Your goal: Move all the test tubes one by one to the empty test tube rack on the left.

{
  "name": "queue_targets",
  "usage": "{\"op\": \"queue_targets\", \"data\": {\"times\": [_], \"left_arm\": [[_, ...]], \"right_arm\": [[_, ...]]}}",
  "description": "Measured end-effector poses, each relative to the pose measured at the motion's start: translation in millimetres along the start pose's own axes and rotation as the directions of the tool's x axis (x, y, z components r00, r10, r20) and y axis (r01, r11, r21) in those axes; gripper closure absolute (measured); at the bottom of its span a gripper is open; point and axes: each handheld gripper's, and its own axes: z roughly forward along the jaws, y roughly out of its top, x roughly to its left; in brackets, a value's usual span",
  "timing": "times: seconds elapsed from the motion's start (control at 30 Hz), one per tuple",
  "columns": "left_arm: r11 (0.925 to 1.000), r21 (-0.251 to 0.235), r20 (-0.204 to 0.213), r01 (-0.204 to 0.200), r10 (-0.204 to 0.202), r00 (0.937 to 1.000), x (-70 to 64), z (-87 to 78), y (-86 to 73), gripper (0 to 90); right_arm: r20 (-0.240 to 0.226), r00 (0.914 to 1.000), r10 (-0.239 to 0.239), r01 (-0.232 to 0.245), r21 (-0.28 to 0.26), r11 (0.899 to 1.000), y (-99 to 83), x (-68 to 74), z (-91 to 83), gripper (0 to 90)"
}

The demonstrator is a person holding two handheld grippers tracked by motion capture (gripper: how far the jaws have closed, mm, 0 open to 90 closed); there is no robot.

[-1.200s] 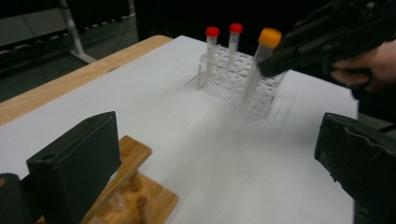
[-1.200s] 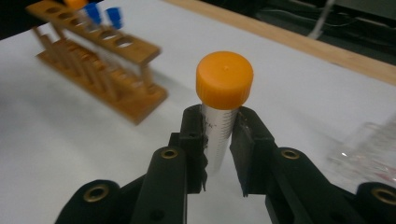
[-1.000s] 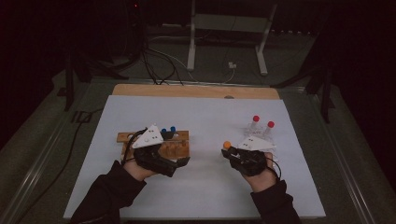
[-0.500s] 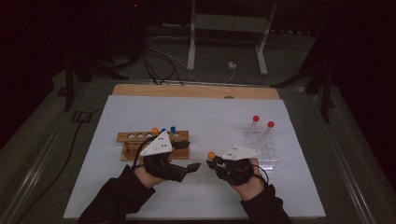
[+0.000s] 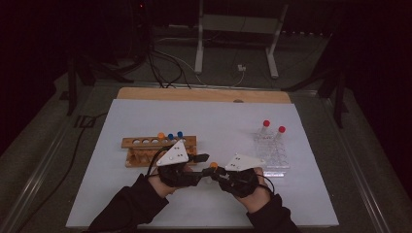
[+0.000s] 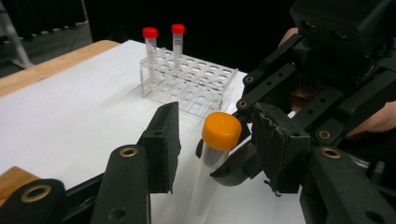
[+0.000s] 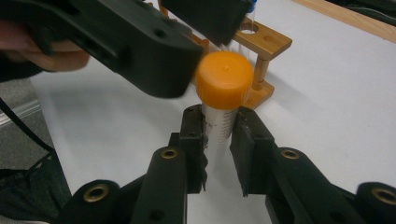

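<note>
The right claw [image 7: 217, 140] clamps the orange-capped tube [image 7: 223, 100] upright, presenting its cap between the spread, empty jaws of the left claw [image 6: 219, 149], probably for a handover.

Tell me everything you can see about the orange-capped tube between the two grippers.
The orange-capped tube is a clear plastic tube with printed graduation marks and a round, smooth orange screw cap. It stands roughly upright above the white table cover, clamped on its body just below the cap by the right gripper. The left gripper sits open around it, its jaws either side of the cap, not yet closed.
</note>
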Motion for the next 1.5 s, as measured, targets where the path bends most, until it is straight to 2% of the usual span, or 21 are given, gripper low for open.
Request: {"op": "queue_targets", "data": {"times": [0.1,0.17,0.37,0.57,0.67,0.77,0.97,1.17,1.33,1.43,1.5], "left_arm": [[1.0000,0.001,0.008,-0.007,0.007,0.9999,0.3,1.9,0.1,58.2],[0.9996,0.009,0.005,-0.027,0.027,0.9996,-1.5,3.8,0.3,61.4],[0.9985,0.036,0.019,-0.041,0.040,0.9990,-2.8,6.6,0.4,69.5],[0.9966,0.038,0.002,-0.072,0.072,0.9974,-4.0,5.8,0.8,71.8],[0.9974,0.027,0.006,-0.066,0.066,0.9978,-3.0,4.1,1.7,72.1],[0.9976,0.017,-0.009,-0.067,0.067,0.9977,-0.2,-1.6,5.1,72.1],[0.9967,-0.018,-0.077,-0.079,0.077,0.9941,10.1,-24.1,17.1,72.1],[0.9959,-0.050,-0.164,-0.075,0.066,0.9843,21.5,-48.3,26.4,72.1],[0.9956,-0.059,-0.224,-0.073,0.058,0.9728,30.2,-64.9,30.4,72.1],[0.9953,-0.061,-0.264,-0.075,0.056,0.9629,35.1,-72.6,31.1,72.1],[0.9954,-0.056,-0.302,-0.078,0.058,0.9517,38.8,-77.1,30.8,72.1]], "right_arm": [[-0.005,1.0000,-0.003,0.003,-0.001,1.000,0.6,1.6,-0.3,74.3],[-0.008,1.0000,-0.005,0.005,0.000,1.000,0.8,2.2,-0.1,74.3],[-0.011,0.9999,-0.008,0.008,0.005,1.000,0.7,3.0,0.5,74.3],[-0.013,0.9999,-0.006,0.006,0.004,1.000,0.5,3.0,0.9,74.2],[-0.021,0.9998,-0.001,0.001,-0.007,1.000,0.6,2.5,0.4,73.2],[-0.018,0.9998,0.007,-0.008,-0.027,1.000,1.2,0.9,-1.6,63.1],[-0.001,0.9995,0.032,-0.032,-0.088,0.996,4.8,-6.6,-12.8,47.0],[0.024,0.9983,0.053,-0.049,-0.128,0.991,8.4,-10.5,-20.7,21.3],[0.042,0.9967,0.070,-0.063,-0.144,0.987,9.2,-12.9,-22.8,9.4],[0.047,0.9958,0.079,-0.071,-0.146,0.987,9.4,-13.7,-22.9,1.8],[0.029,0.9967,0.076,-0.071,-0.146,0.987,8.8,-14.8,-23.8,0.4]]}}
